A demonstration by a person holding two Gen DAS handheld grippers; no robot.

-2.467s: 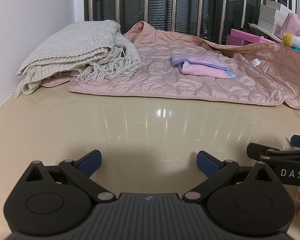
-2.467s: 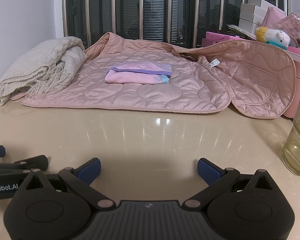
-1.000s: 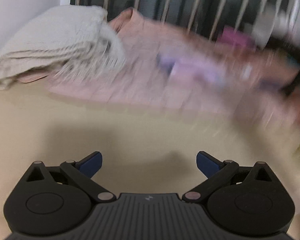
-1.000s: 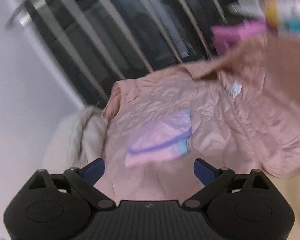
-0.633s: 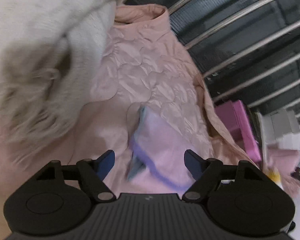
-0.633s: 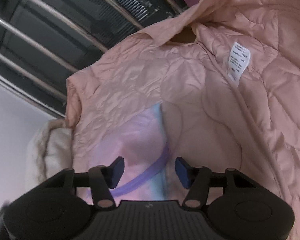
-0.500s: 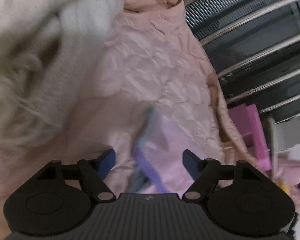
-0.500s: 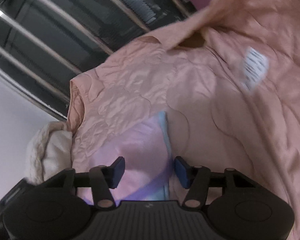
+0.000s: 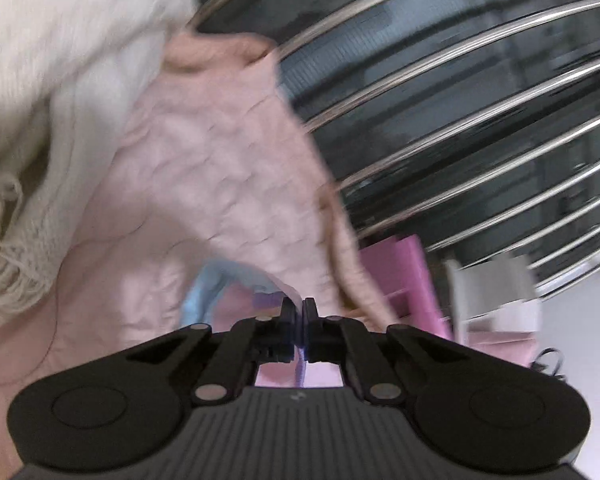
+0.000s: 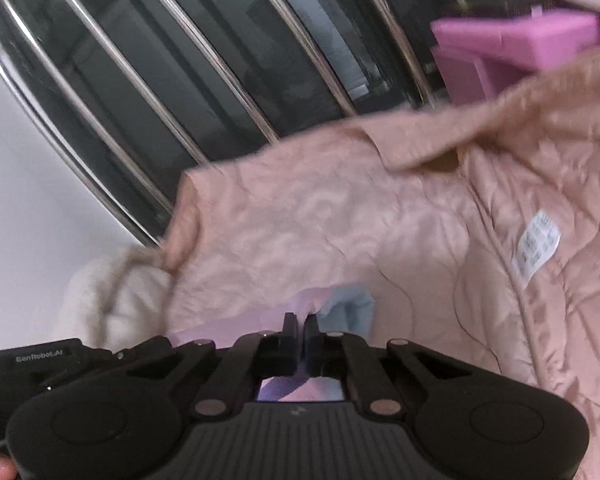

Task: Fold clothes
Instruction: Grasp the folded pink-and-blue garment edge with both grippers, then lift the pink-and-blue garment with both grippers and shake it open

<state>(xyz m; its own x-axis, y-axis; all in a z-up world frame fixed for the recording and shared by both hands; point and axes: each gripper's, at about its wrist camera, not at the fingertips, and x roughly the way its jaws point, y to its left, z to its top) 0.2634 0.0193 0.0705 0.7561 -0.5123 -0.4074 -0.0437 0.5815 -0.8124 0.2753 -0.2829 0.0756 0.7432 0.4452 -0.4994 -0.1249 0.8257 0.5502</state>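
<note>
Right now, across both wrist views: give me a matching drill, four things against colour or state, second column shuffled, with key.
1. quilted satin jacket
2. fringed knit blanket
3. small folded garment with purple trim
4. left gripper

A. cream
B. shut on cloth
C. dusty pink
D. lilac and light blue, lying on the jacket

Pairs: 1-C, 2-A, 3-D, 4-B

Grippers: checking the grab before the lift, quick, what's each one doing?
Left gripper: shut on the small pink garment.
Right gripper: shut on the same garment.
</note>
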